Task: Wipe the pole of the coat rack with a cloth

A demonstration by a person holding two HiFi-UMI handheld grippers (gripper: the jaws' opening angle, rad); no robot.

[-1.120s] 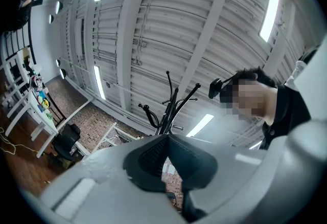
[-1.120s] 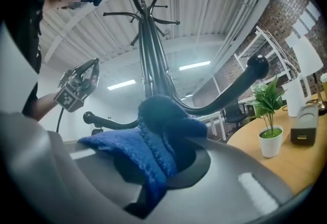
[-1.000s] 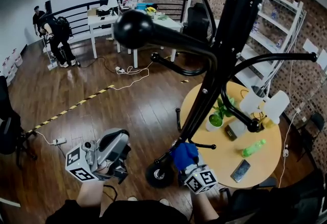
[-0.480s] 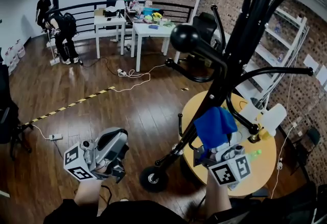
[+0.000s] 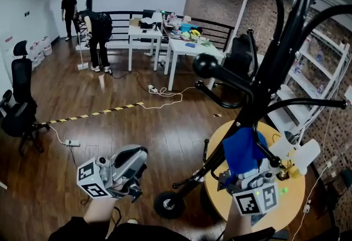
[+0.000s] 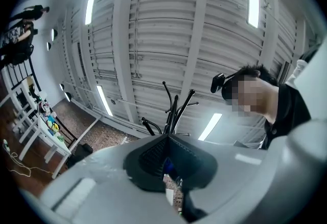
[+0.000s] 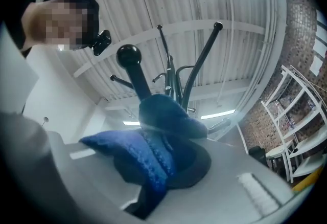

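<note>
Here, we are clamping the blue cloth [image 5: 241, 149] in our right tongs [image 5: 243, 168] at the coat rack's pole [image 5: 273, 55], where firm, even pressure matters; our left tongs [image 5: 137, 158], seemingly shut and empty, are hanging aside.

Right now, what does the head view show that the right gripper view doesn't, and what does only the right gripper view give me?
Only the head view shows the rack's round base on the wooden floor, the round table behind it, and the left tool held low, apart from the rack.

Only the right gripper view shows the ceiling lights above the rack's knobbed arm, and the jaws closed on bunched fabric.

Both show the blue cloth held in the right tool close against the pole.
</note>
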